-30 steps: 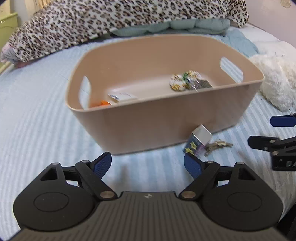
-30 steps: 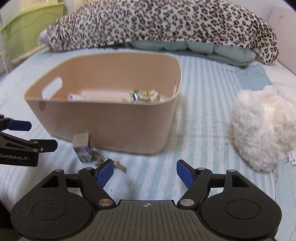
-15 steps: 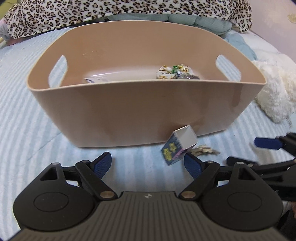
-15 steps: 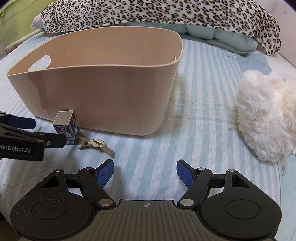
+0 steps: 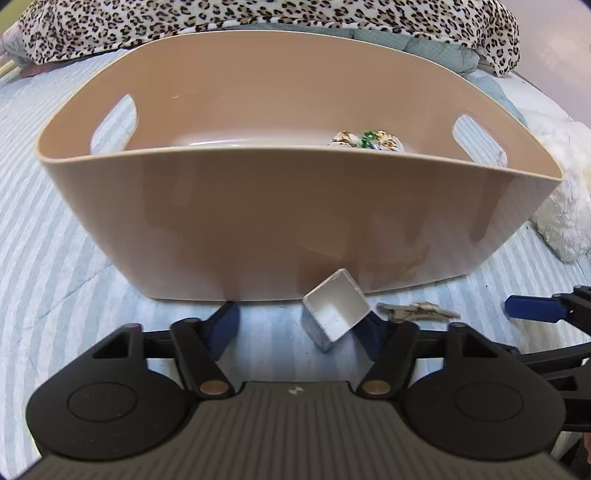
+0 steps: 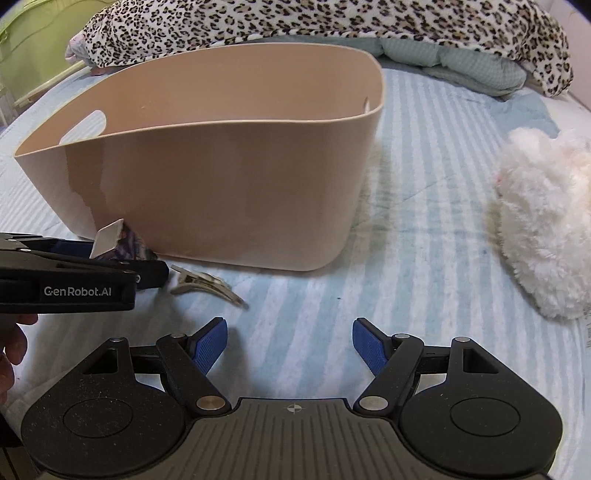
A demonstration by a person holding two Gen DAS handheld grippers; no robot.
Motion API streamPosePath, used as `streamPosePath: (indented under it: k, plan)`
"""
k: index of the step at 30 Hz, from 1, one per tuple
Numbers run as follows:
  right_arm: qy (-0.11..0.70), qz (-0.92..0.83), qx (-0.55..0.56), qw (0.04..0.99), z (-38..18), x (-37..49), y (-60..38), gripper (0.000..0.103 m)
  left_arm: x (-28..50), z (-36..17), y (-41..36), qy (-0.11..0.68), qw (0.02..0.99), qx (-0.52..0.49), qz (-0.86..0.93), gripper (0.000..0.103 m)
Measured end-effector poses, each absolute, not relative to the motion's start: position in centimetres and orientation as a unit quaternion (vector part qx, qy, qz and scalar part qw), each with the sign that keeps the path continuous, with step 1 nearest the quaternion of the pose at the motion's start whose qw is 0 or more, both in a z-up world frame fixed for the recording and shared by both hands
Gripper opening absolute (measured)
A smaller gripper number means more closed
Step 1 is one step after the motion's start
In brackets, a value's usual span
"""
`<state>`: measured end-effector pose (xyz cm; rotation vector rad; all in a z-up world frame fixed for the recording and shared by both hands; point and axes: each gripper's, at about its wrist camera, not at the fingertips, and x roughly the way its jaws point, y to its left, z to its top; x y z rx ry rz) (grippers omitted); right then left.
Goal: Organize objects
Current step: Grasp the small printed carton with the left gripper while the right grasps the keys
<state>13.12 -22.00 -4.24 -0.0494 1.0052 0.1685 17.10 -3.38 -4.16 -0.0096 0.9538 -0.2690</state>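
A small white box [image 5: 334, 312] with a printed side lies tilted on the striped bed, against the front wall of a beige bin [image 5: 258, 221]. My left gripper [image 5: 301, 326] is open, its fingers on either side of the box, not closed on it. The box [image 6: 110, 236] and left gripper [image 6: 110, 266] also show in the right wrist view. A metal hair clip [image 5: 417, 310] lies just right of the box; it also shows in the right wrist view [image 6: 207, 282]. My right gripper [image 6: 290, 345] is open and empty above bare bed. A patterned packet [image 5: 365, 139] lies inside the bin.
A white plush toy [image 6: 546, 221] lies on the bed to the right of the bin [image 6: 221, 177]. A leopard-print blanket [image 6: 332, 22] and a teal quilt [image 6: 461, 55] are piled behind it. A green container [image 6: 22, 37] stands at far left.
My left gripper has dropped and moved forward until its open fingers straddle the small box. My right gripper has also lowered and moved closer to the bin.
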Motion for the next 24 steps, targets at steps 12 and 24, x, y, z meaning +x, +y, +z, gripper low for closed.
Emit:
streamPosePath:
  k: [12, 24]
  plan:
    - [0.477, 0.112, -0.034, 0.871, -4.7, 14.4, -18.5, 0.079, 17.6, -4.1, -1.1, 0.456, 0.880, 0.012, -0.130, 0.040]
    - [0.466, 0.135, -0.101, 0.869, -4.8, 14.2, -16.1, 0.039, 17.8, -3.9, -0.7, 0.458, 0.879, 0.014, -0.133, 0.025]
